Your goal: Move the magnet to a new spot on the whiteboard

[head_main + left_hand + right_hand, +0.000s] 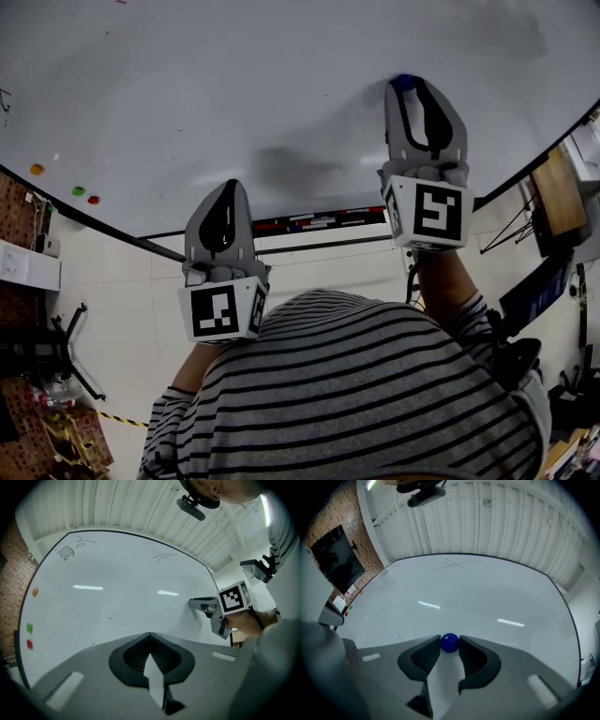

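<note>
**Left claw**: jaws together at the tips with nothing between them. It points at the board, lower than and left of the right claw.

**Right claw:** the jaws stand on either side of the blue magnet, and the pads touch both of its flanks. The magnet is gripped at the very jaw tips. It sits against the whiteboard, in the board's right part. From these angles it cannot be settled whether the magnet is seated on the surface or just clear of it.

**Handling (judgement):** the magnet is a small, rounded, hard, glossy body.
- It is probably light, rigid and not fragile.
- Its curved sides could squirt out from flat pads.
- The hold should go across the widest part, square to the board.
- Magnetic pull is to be expected on lift-off, and a snap-in on placing.

**Containers:** none is in view.

**Farther off:** an orange magnet, a green magnet and a red magnet sit near the board's left edge, well apart from the blue one. Faint pen marks lie near the top edge.
</note>
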`<control>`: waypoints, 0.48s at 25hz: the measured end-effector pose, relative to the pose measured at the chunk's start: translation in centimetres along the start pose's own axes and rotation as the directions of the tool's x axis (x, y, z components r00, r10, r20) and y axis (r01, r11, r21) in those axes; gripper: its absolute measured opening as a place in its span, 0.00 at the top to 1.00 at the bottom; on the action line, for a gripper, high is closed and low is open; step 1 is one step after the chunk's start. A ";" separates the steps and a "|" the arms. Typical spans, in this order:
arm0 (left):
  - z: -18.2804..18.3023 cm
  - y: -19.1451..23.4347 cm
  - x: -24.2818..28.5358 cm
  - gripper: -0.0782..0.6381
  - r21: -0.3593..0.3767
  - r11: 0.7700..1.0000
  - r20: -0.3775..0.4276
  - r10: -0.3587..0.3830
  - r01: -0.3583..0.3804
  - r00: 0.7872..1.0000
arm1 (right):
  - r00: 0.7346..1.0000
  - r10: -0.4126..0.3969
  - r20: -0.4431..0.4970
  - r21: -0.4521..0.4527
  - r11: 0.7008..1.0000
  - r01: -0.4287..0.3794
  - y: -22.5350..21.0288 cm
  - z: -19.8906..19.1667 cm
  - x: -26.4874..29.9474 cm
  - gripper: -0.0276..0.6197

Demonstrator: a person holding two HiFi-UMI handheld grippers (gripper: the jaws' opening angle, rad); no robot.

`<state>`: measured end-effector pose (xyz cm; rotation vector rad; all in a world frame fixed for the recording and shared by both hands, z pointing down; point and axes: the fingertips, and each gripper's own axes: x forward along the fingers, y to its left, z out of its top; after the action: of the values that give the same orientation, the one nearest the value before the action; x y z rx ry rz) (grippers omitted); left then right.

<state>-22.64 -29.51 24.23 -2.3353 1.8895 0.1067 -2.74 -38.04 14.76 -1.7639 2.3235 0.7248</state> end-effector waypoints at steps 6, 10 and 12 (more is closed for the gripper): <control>-1.2 0.2 1.3 0.87 -0.012 1.000 -0.028 -0.016 0.016 0.999 | 1.000 0.001 0.020 0.002 1.000 -0.001 -0.2 -0.8 -0.1 0.77; -1.3 -1.3 0.7 0.87 -0.008 0.999 -0.027 -0.032 0.032 0.999 | 0.999 0.016 0.043 0.031 0.999 -0.017 -0.8 0.1 -2.4 0.76; -1.0 -2.4 -0.2 0.87 -0.007 0.999 -0.020 -0.032 0.032 0.999 | 0.998 0.036 0.043 0.052 0.998 -0.038 -0.8 0.7 -4.4 0.76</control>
<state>-20.33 -28.99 25.43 -2.3787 1.8621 0.0867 -0.76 -34.09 15.64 -1.6718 2.3316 0.6930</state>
